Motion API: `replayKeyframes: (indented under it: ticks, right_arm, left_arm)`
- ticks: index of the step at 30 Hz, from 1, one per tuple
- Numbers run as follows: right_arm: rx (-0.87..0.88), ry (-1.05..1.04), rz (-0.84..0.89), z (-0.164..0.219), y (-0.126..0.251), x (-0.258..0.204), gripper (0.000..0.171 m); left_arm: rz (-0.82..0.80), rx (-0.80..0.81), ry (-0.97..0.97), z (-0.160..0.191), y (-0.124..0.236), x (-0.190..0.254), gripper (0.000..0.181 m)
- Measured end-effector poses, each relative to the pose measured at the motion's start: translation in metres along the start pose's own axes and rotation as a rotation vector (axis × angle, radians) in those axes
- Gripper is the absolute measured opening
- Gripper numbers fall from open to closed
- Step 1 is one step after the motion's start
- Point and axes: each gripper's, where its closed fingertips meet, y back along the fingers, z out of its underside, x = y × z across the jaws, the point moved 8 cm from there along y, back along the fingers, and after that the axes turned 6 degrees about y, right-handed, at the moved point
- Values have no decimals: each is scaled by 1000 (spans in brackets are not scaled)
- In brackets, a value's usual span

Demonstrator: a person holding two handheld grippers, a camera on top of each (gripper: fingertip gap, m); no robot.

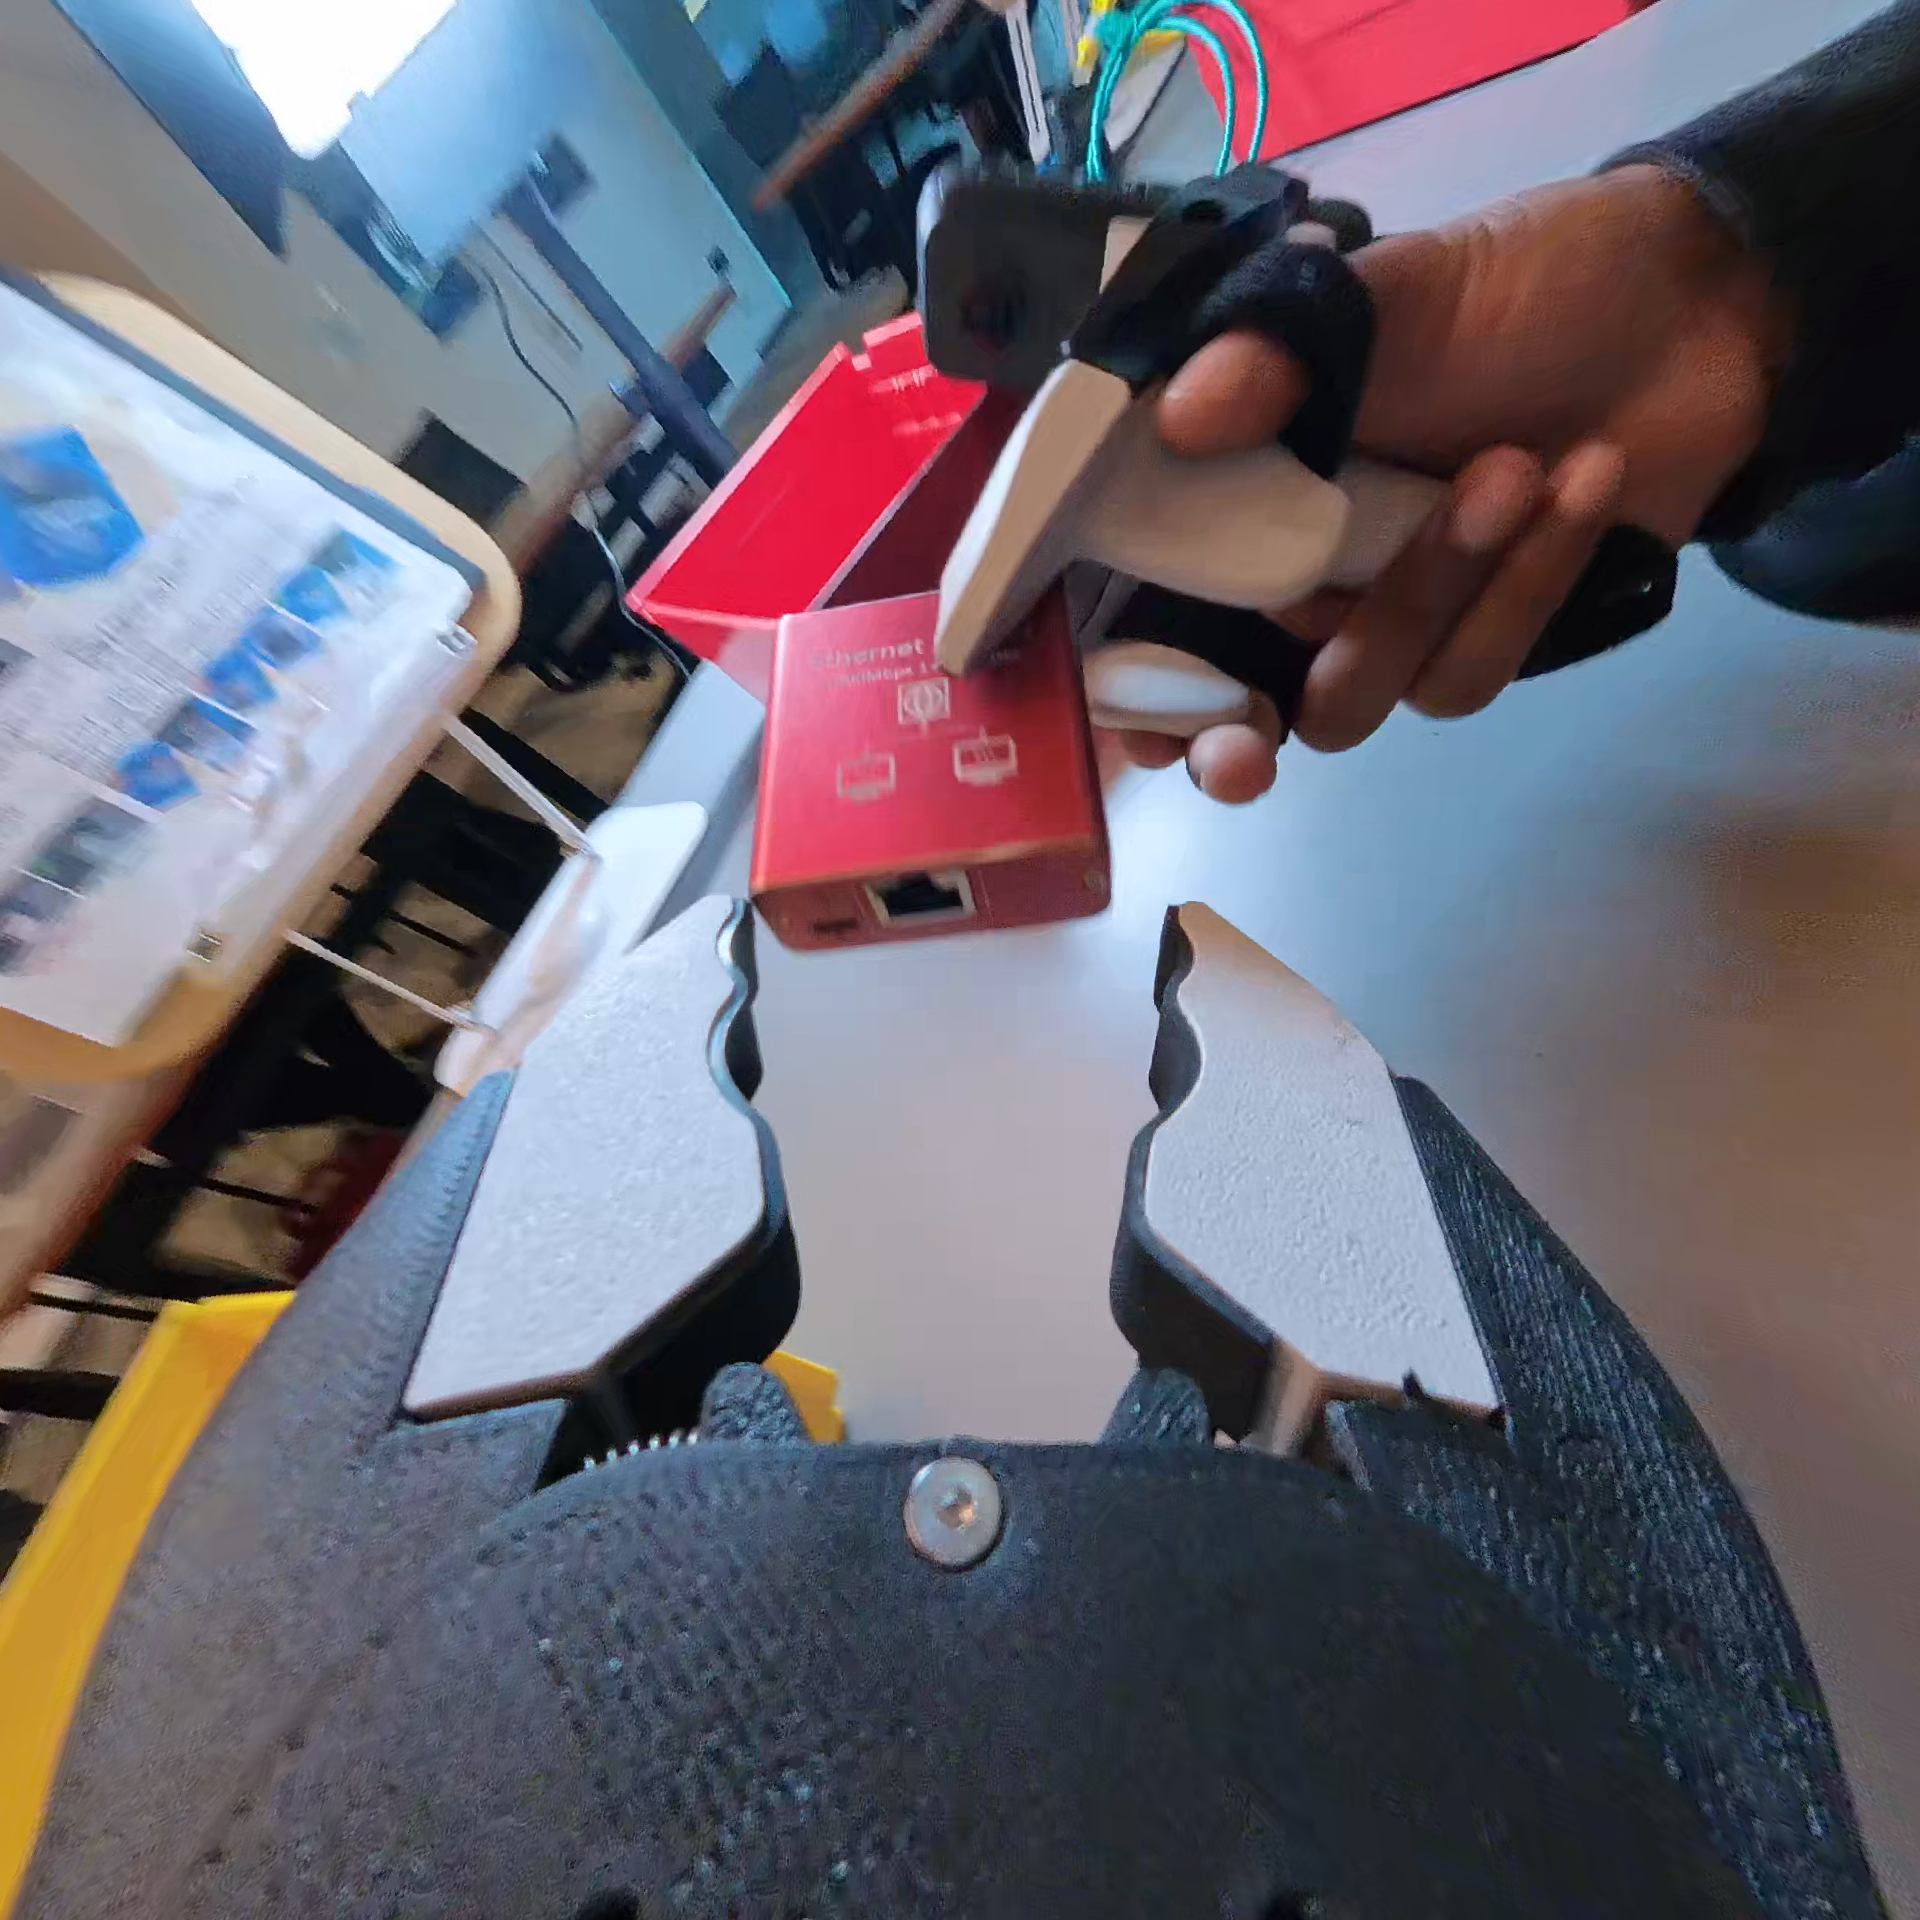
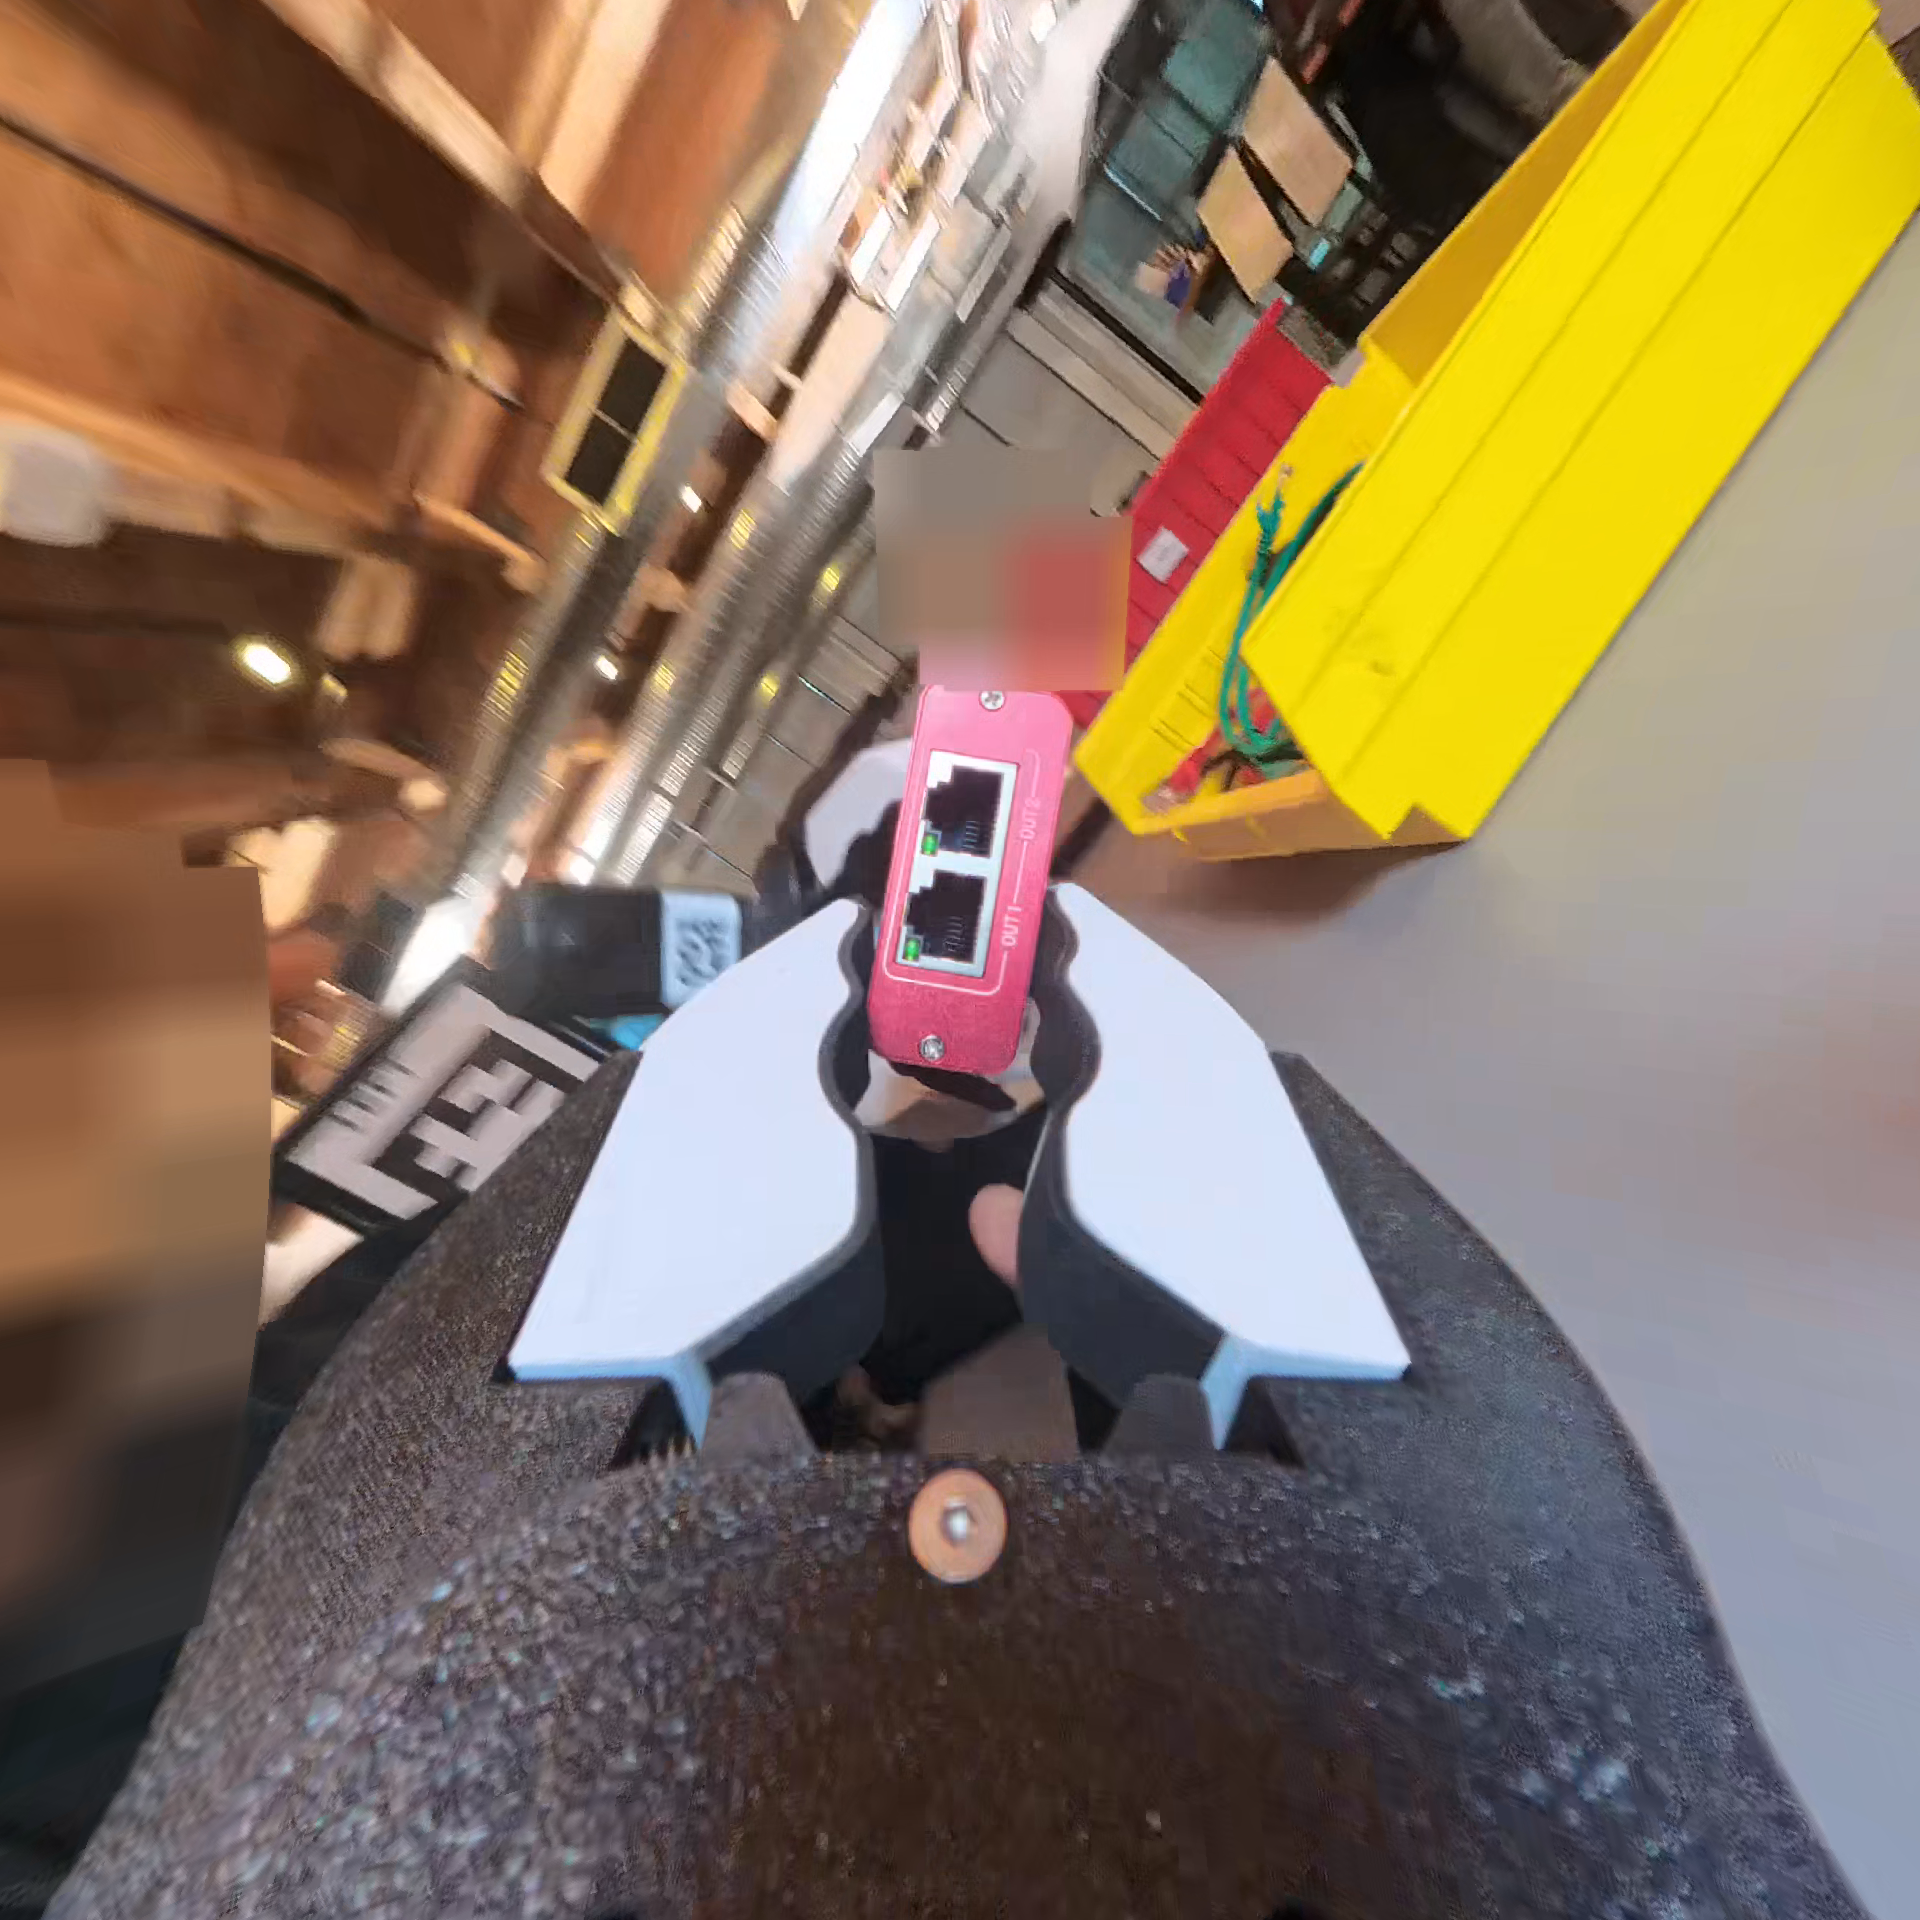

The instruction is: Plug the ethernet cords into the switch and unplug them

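Observation:
The red switch (image 1: 925, 790) is held at its far end by my right gripper (image 1: 1049, 665), low over the grey table (image 1: 1455, 1039). Its single-port end faces my left gripper (image 1: 956, 925), which is open and empty just in front of that port. In the right wrist view, my right gripper (image 2: 961, 914) is shut on the switch (image 2: 971, 883), whose two-port end faces the camera. All the ports I see are empty. Green ethernet cords (image 2: 1262, 623) lie in a yellow bin (image 2: 1558, 416); cords also show at the far back in the left wrist view (image 1: 1174, 83).
A red bin (image 1: 790, 540) stands just behind the switch. A board with pictures (image 1: 208, 675) on a clear stand sits at the left table edge, with a white object (image 1: 613, 883) beside it. A yellow bin (image 1: 83, 1558) is near my left gripper.

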Motion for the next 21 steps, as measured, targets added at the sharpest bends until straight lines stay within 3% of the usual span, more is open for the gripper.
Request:
replayKeyframes:
  ticks: [7,11,15,17,21]
  right_arm:
    - [-1,-188,-73,12,0,-3,28]
    - [-20,-222,-62,18,-6,-3,28]
    - [-52,-136,-73,16,-7,-6,40]
    - [-137,96,-23,10,-4,-12,63]
    - [-266,767,243,-2,12,-24,66]
  left_arm:
    - [-275,59,-451,-6,3,14,64]
    - [-329,49,-678,0,2,25,38]
    - [-237,80,-532,-2,6,21,35]
    - [-146,147,-324,-6,13,11,29]
    - [49,194,-3,-1,23,-10,27]
